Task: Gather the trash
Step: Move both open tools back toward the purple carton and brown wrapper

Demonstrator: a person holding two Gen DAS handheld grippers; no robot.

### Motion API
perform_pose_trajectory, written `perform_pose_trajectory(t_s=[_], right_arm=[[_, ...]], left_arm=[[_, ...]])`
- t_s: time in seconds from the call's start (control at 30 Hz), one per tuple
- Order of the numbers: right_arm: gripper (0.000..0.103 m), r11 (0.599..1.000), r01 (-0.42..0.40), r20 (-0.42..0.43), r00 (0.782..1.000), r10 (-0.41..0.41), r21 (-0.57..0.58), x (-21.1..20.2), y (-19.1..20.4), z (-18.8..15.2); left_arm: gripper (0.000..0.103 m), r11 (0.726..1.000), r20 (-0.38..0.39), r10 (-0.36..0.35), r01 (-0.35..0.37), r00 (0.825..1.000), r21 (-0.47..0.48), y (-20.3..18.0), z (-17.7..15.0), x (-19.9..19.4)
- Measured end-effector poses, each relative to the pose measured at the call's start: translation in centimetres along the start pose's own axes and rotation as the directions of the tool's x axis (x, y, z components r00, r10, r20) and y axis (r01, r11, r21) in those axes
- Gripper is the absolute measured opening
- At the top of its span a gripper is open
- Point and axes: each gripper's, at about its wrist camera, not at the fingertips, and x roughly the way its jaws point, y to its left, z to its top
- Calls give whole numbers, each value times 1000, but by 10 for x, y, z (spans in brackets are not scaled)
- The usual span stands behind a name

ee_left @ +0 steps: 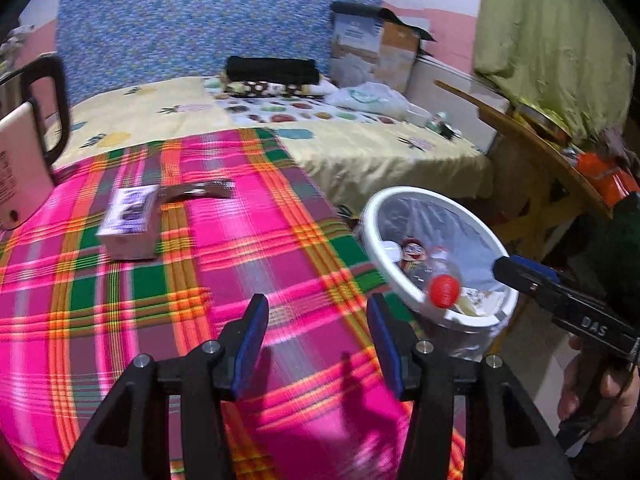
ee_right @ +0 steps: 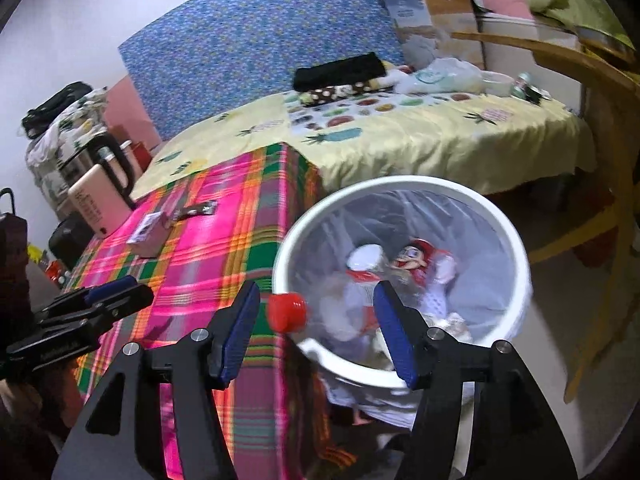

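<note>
A white bin (ee_left: 374, 240) (ee_right: 400, 183) with a clear liner stands by the corner of the plaid-covered table (ee_left: 248, 240). It holds bottles and wrappers. A clear bottle with a red cap (ee_left: 444, 290) (ee_right: 286, 315) lies at its near rim, free of any pads. Above the bin, my right gripper (ee_right: 316, 300) (ee_left: 505, 267) is open. Over the bare plaid cloth my left gripper (ee_left: 316, 312) (ee_right: 116, 290) is also open with nothing in it. Further back on the table lie a small white box (ee_left: 128, 224) (ee_right: 146, 236) and a dark wrapper (ee_left: 200, 192) (ee_right: 196, 211).
A pale kettle with a black handle (ee_left: 24, 168) stands at the table's far left. Behind the table is a bed with a yellow sheet (ee_left: 360, 148), clothes and bags on it. A wooden table (ee_left: 520, 128) stands right of the bin.
</note>
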Motion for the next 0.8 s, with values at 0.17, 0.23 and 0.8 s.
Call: perform_pose_trajectory(t_s=[0.17,0.23,0.8], right_arm=[[61,996,-49,3,999,50,-75,7,23,8],[61,992,-65,1,998,65,-106,11,31,12],[61,939,-113,-71,993,95,-325,61,88,44]], left_arm=[[54,997,19,59,-58,998,-44,28,2,-7],[55,995,24,84,-82,996,-59,39,4,-8],[65,969,14,214,-210,977,-126,111,37,24]])
